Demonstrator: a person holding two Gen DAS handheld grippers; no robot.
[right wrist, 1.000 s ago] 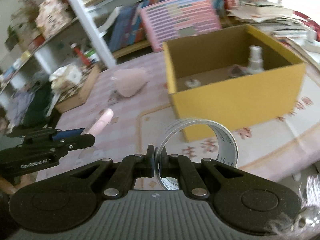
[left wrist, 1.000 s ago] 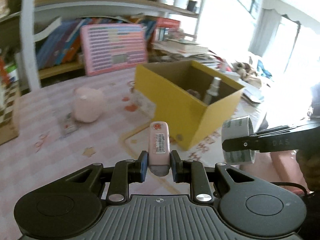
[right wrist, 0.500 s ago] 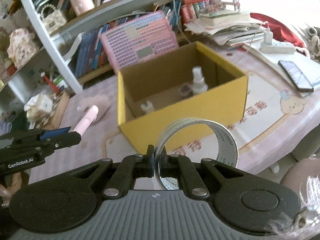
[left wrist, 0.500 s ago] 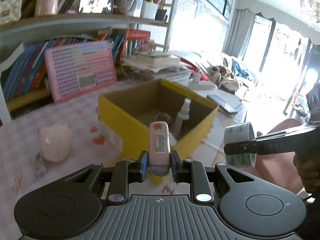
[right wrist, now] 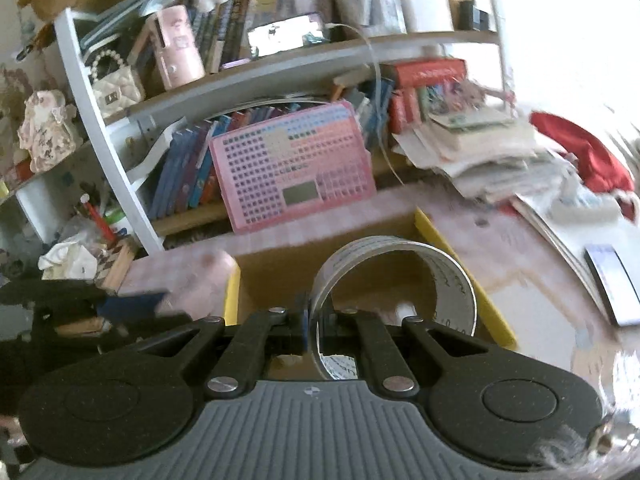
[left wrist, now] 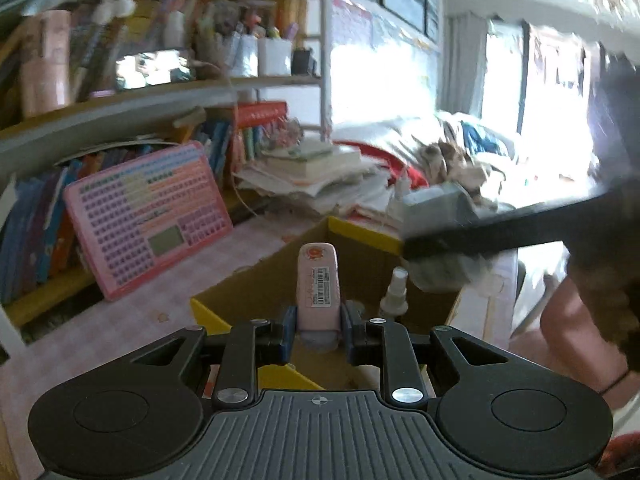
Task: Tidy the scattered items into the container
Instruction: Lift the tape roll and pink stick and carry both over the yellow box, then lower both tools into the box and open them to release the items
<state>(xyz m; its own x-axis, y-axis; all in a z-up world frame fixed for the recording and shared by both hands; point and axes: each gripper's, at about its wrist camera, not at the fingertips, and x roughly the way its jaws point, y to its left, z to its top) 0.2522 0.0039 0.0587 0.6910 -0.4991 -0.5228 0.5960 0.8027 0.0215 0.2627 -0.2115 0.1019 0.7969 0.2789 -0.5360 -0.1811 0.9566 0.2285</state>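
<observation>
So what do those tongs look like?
Both tongs, left and right, look alike: black linkage arms with silver screws, blue pads at the tips, two round black discs and a ribbed grey plate with a small crosshair mark. A thin dark band circles the person's wrist.

A pink-checked table (right wrist: 500, 240) carries the yellow cardboard box (right wrist: 486, 300), a paper stack (right wrist: 492, 156) and a phone (right wrist: 612, 284).

left gripper (left wrist: 318, 330) with pink tube (left wrist: 317, 286) now over yellow box (left wrist: 224, 308), right gripper (right wrist: 320, 330) with tape roll (right wrist: 394, 276) above it too
</observation>
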